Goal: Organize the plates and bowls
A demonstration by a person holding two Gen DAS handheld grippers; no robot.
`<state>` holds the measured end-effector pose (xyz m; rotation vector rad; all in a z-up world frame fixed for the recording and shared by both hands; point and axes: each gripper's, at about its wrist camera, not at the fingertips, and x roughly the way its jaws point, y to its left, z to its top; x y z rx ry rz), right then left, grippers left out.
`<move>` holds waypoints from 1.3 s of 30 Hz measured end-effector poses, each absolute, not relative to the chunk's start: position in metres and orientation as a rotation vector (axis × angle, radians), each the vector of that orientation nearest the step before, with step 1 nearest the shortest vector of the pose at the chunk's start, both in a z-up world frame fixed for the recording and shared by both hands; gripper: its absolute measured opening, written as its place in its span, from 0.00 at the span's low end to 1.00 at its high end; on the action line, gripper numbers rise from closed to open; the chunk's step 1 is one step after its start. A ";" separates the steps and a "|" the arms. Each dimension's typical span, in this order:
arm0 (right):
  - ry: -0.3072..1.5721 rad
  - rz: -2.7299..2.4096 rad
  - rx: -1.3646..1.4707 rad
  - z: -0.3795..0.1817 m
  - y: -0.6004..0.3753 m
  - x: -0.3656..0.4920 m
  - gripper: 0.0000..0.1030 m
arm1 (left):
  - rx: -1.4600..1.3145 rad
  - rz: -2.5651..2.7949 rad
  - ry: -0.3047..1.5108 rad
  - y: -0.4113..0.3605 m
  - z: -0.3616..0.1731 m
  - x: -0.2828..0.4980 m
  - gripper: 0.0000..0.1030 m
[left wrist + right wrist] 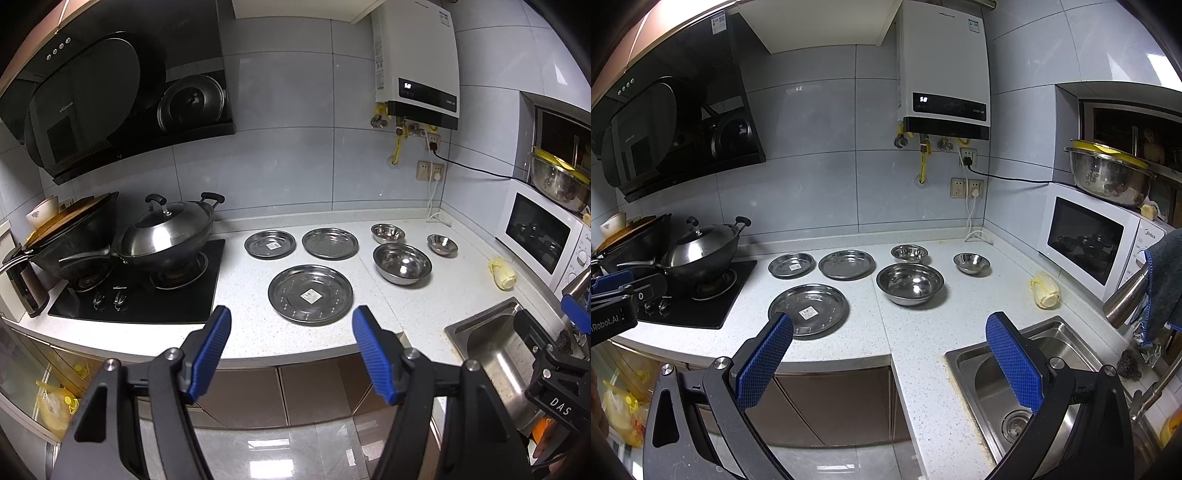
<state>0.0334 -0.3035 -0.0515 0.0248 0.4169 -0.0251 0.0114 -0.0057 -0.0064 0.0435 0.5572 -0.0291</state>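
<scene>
Speckled white stone forms the countertop, which carries everything in play. On its left sits the black gas hob with a lidded steel wok on one burner; at the right corner stands a white microwave, and a steel sink is set into the near right edge. Between hob and sink lie the steel dishes, all apart from one another: the large plate nearest the front edge, with a label at its centre; behind it two smaller plates, the left plate also labelled, the right plate bare. To their right stands the large bowl, with two small bowls behind it, one close by and the other nearer the microwave. Both tools hang in front of the counter, touching nothing: the left gripper has its blue pads spread wide, and the right gripper is likewise spread and empty.
</scene>
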 end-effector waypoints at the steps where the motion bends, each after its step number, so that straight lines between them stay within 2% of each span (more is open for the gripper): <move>1: 0.417 -0.025 0.026 -0.052 -0.304 0.035 0.99 | 0.043 -0.031 0.558 -0.005 -0.006 0.012 0.65; 39: 0.412 -0.034 0.022 -0.053 -0.296 0.032 0.99 | 0.019 -0.027 0.570 0.001 -0.009 0.013 0.65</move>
